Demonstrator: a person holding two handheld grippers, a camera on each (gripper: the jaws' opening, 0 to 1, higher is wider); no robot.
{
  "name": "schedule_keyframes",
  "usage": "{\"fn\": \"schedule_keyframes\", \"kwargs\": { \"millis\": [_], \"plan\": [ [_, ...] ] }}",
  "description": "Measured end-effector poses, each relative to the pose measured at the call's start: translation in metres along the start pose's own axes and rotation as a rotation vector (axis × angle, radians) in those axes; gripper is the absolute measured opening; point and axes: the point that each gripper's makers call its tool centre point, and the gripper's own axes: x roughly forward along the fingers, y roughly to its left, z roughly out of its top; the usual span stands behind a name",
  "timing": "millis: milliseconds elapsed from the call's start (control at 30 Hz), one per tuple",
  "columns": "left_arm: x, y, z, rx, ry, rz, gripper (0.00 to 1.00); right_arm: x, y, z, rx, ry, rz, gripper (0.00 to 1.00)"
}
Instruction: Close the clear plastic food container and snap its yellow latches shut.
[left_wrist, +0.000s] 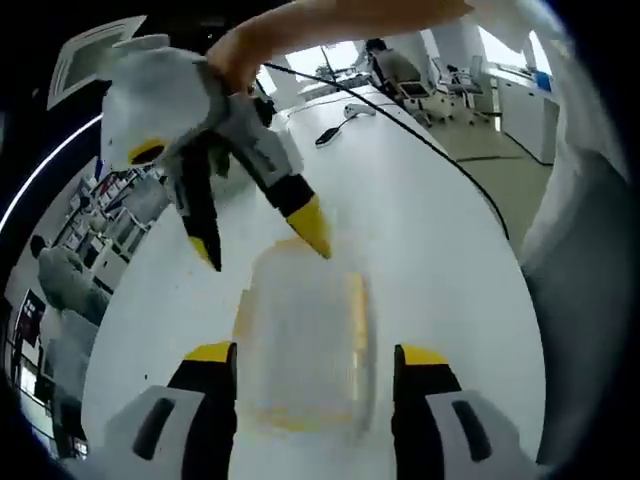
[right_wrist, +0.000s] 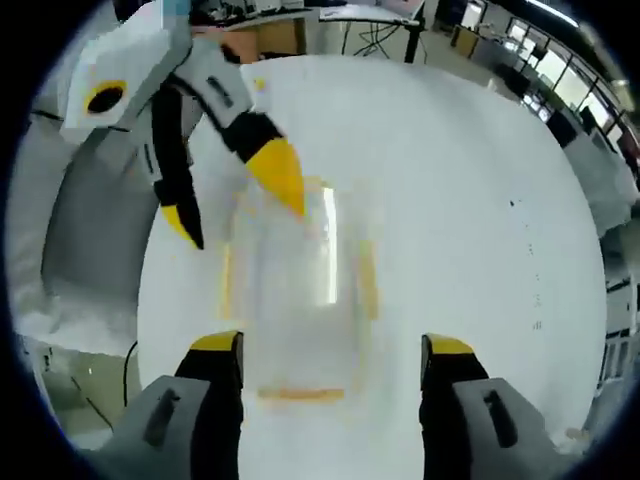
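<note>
- Left gripper view showed the left gripper (left_wrist: 315, 365) with its jaws spread wide and holding nothing, one yellow-tipped jaw on each side of the clear plastic container (left_wrist: 305, 340), which sat on the white table (left_wrist: 440, 230).
- Further along in that view, the right gripper (left_wrist: 265, 240) reached in from the far side with its jaws also apart and empty; one yellow tip came down at the container's far edge, though whether it touched could not be told.
- Right gripper view gave the mirror picture: the container (right_wrist: 295, 300) lay between the right gripper's own open jaws (right_wrist: 330, 365), and the left gripper (right_wrist: 240, 205) came in from the upper left with one tip over the box's far rim.
- Risk, as a judgement: the smooth table offered little grip, so a one-sided push on a latch would likely slide or tip the light box. A jaw tip pressing on the lid's middle instead of a latch could flex the lid and leave the latch unseated.
- The container looked rectangular and see-through, blurred in both views, with yellow latches (right_wrist: 368, 280) along its sides and ends.
- Whether the lid was fully seated, or any latch snapped down, could not be told.
</note>
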Motion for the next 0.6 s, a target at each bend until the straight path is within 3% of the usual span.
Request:
{"fn": "schedule_keyframes", "kwargs": {
  "millis": [67,233,300,467,600],
  "plan": [
    [-0.001,0.010,-0.003,-0.002,0.010,0.008,0.59,0.002,0.007,-0.004,-0.015,0.001,0.013,0.81],
    [0.007,0.014,-0.013,-0.030,0.059,-0.067,0.84,0.008,0.011,-0.005,-0.005,-0.025,0.024,0.85],
    [0.012,0.014,-0.020,-0.004,0.095,-0.087,0.84,0.014,0.010,-0.004,-0.008,-0.035,0.022,0.87],
    [0.027,0.005,-0.025,-0.035,0.106,-0.162,0.87,0.024,0.008,-0.006,-0.008,-0.027,0.025,0.91],
    [0.039,-0.002,-0.035,-0.002,0.148,-0.181,0.83,0.034,0.006,-0.014,-0.012,-0.007,0.016,0.91]
  ]
}}
